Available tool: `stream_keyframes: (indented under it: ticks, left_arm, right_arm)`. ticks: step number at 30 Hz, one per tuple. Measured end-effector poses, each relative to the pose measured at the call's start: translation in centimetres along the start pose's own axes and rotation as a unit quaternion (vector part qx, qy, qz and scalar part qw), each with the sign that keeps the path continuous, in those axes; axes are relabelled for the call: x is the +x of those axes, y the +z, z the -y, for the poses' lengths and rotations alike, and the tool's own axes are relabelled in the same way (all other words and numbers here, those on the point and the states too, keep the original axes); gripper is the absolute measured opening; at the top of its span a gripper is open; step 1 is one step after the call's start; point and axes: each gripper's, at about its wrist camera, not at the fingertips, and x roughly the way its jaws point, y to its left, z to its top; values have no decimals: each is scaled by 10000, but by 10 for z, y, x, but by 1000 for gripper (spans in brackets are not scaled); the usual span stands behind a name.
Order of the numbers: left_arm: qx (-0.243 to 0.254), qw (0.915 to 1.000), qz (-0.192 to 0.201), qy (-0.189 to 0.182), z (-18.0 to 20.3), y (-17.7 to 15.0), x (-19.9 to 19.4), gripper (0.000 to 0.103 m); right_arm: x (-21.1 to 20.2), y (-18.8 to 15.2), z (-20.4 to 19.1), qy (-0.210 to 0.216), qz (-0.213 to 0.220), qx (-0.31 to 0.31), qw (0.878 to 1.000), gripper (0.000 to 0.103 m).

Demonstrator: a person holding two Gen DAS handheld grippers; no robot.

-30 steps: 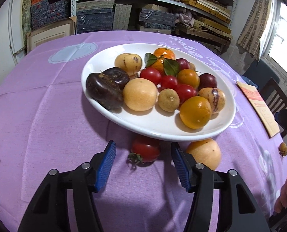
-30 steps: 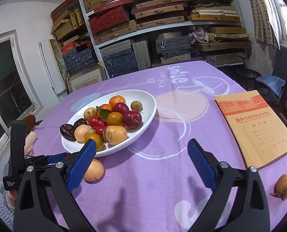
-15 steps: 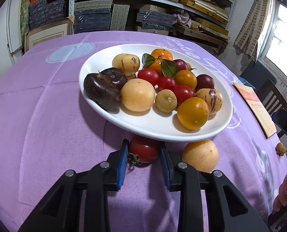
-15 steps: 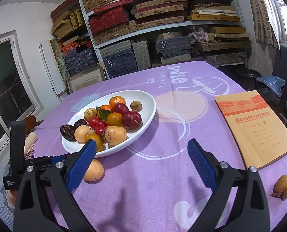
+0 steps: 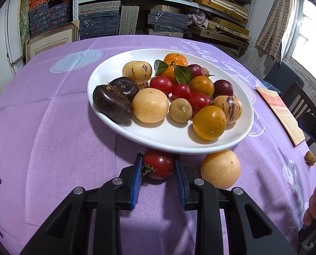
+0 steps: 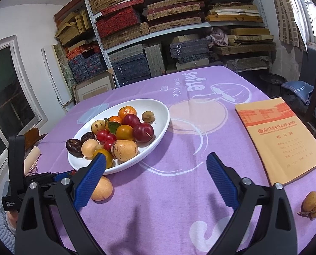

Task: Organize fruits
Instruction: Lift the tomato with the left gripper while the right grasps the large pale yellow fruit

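Left claw (image 5: 158, 175), lower centre of the left wrist view, clamped across the flanks of a red tomato (image 5: 159, 165) lying on the purple tabletop (image 5: 51, 140) just below the white plate (image 5: 246, 131) rim. The tomato is probably light, smooth-skinned and soft: hold it gently at its widest girth, clear of the stalk. Right claw (image 6: 155, 176) stands wide apart, holding nothing.
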Motion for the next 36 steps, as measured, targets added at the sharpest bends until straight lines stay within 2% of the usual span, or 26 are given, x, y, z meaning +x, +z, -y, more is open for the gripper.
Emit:
stream_keyframes:
  ticks: [3,9,15,19,26,27,29,36]
  left_arm:
    - [224,9995,153,146,3,-6,-11,29]
    - [198,9984,319,423,-1,-16,-28,29]
    - [-196,9966,458,658,-11,-22,-51,29]
    - [-397,9939,559,866,-17,-32,-60,29]
    - [-512,9951,472,707,-26,-37,-59,29]
    - [-511,9953,453,690,-27,-37,-58,29]
    - [-511,9956,443,649,-28,-38,-58,29]
    - [-541,9959,437,573,-30,-38,-58,29]
  right_arm:
    - [2,-1,-1,63,-33,9,10000,93]
    - [7,-7,-15,140,-145,-260,9995,93]
    - [13,-14,-35,232,-399,-462,9979,93]
    - [20,-22,-68,291,-619,-794,9945,93]
    - [49,-39,-107,-70,-1104,-1245,9860,91]
    - [53,-40,-109,-81,-1185,-1261,9849,88]
    - [60,-41,-112,-63,-1351,-1240,9830,73]
    - [70,-43,-116,-130,-1434,-1295,9811,72]
